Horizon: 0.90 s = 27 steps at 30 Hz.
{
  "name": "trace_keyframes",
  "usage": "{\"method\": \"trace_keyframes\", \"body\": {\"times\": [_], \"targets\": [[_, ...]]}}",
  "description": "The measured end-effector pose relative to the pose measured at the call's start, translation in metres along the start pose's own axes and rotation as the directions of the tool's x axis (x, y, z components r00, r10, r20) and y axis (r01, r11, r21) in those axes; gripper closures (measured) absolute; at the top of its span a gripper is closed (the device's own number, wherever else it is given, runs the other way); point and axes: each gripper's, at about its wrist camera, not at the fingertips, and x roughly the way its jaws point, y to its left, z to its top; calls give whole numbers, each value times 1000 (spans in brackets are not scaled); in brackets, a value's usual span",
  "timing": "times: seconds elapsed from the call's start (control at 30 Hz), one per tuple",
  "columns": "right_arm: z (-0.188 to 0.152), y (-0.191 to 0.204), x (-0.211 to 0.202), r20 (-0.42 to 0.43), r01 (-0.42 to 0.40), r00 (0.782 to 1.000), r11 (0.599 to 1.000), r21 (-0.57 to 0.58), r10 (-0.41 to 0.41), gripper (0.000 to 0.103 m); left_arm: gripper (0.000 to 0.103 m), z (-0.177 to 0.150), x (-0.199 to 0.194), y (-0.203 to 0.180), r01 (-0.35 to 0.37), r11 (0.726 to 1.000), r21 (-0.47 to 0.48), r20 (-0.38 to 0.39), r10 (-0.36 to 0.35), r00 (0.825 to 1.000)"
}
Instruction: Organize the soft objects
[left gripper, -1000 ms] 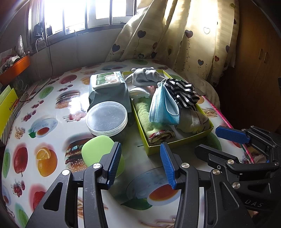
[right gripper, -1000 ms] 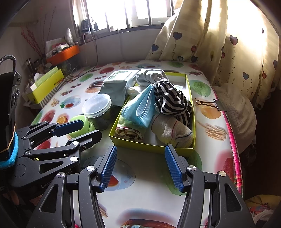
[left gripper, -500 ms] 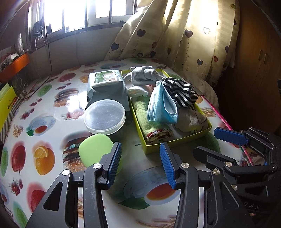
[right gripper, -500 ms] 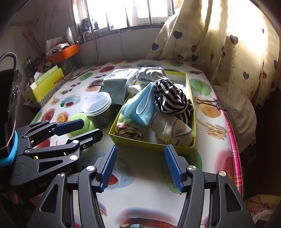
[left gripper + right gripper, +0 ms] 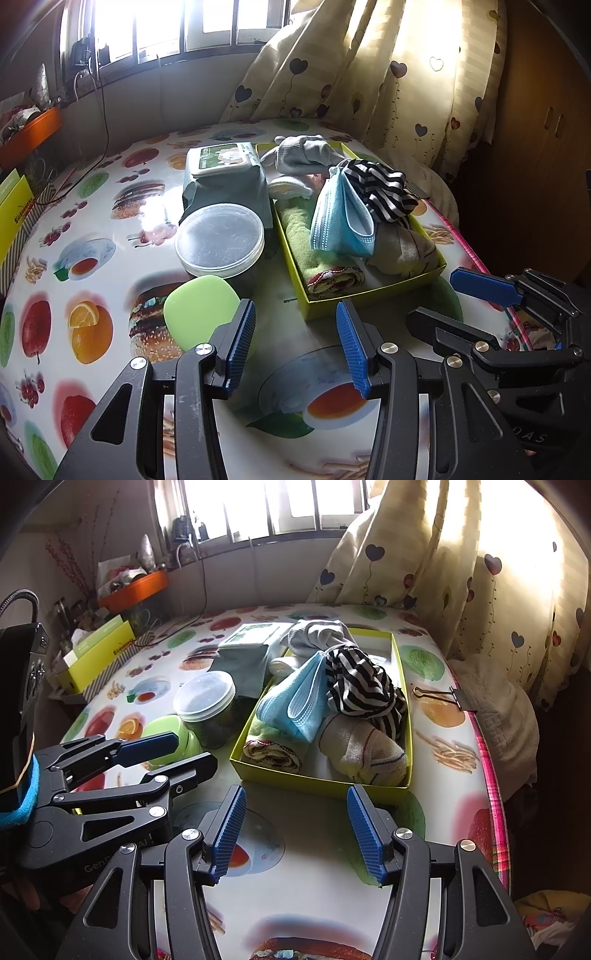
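Blue-padded left hand-held gripper (image 5: 295, 349), right hand-held gripper (image 5: 295, 834): angled down, agape, empty.

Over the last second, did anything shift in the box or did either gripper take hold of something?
Nothing visibly changed. Both the left gripper and the right gripper stay open and empty short of the box. The mask, striped cloth and rolled towel lie as before.

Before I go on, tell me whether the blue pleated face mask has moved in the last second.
No. The blue pleated face mask still drapes over the green rolled towel beside the black-and-white striped cloth in the yellow-green cardboard box.
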Motion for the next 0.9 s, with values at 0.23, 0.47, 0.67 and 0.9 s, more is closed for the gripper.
{"method": "trace_keyframes", "body": {"times": [0.23,0.47,0.67,0.9], "targets": [[0,0,0,0,-2,1000,1000,-1,2,46,56,-1,-1,2,1,1000,-2,-1,-1,1000],[0,1,0,0,-2,1000,1000,-1,2,46,56,-1,-1,1,1,1000,-1,-1,-1,1000],[-1,1,-1,-1,-3,1000,1000,-1,3,46,56,-1,-1,1,-1,1000,0,-1,1,1000],[0,1,0,-1,-4,1000,1000,-2,4,46,56,-2,-1,1,-1,1000,-1,-1,1,1000]]}}
